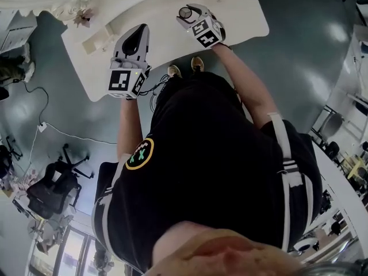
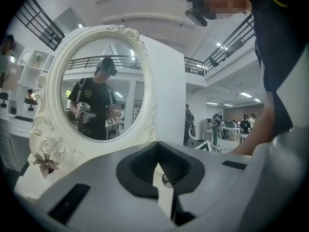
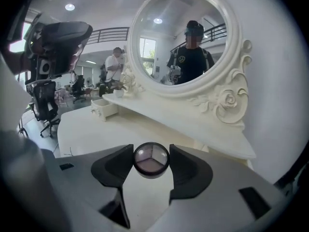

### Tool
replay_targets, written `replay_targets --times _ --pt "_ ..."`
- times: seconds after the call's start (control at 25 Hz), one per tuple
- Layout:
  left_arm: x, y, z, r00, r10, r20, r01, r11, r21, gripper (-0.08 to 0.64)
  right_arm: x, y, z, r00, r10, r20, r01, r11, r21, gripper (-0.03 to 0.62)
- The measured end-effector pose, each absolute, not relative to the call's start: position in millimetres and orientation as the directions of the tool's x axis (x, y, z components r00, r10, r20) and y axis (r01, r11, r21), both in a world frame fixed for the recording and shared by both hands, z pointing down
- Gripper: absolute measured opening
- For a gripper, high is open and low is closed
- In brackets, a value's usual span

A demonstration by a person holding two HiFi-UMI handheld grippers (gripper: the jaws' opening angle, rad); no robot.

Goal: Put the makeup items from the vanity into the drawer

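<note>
My right gripper is shut on a round eyeshadow compact with a clear lid and three shades, pinched by its sides and held above the white vanity top. In the head view that gripper hovers over the vanity's middle with the compact at its tip. My left gripper is shut with nothing between its jaws; it hangs over the vanity's left part. A small white drawer sits at the left end of the raised shelf, seen too in the head view.
An oval mirror in an ornate white frame stands at the back of the vanity and reflects the person. A dried flower sits by the frame's foot. An office chair and cables lie on the floor to the left.
</note>
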State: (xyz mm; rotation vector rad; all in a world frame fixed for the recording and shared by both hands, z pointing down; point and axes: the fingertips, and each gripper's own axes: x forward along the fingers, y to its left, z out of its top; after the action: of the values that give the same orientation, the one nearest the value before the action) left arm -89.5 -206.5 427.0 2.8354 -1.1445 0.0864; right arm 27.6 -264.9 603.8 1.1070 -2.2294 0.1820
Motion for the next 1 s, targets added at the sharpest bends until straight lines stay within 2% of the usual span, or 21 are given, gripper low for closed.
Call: replay_targets --times 0.36,0.68,0.8,1.0 --pt "-20 -218 439 0.825 -0.56 0.075 -0.564 -0.823 0.065 0.018 114 -260 578 -0.313 -0.747 0.586 -0.844 0.502 0.189 0.253" --pt "24 -222 448 0.882 -0.459 0.103 -0.466 -0.882 0.063 0.018 154 -259 561 -0.251 -0.783 0.569 -0.889 0.419 0.184 0.253" --pt "39 -228 449 0.877 -0.463 0.128 -0.471 -0.881 0.042 0.018 164 -271 550 -0.267 -0.79 0.552 -0.887 0.425 0.18 0.253" --pt "61 -243 448 0.829 -0.542 0.14 -0.551 -0.834 0.034 0.018 175 -296 549 -0.323 -0.767 0.554 -0.863 0.48 0.161 0.253"
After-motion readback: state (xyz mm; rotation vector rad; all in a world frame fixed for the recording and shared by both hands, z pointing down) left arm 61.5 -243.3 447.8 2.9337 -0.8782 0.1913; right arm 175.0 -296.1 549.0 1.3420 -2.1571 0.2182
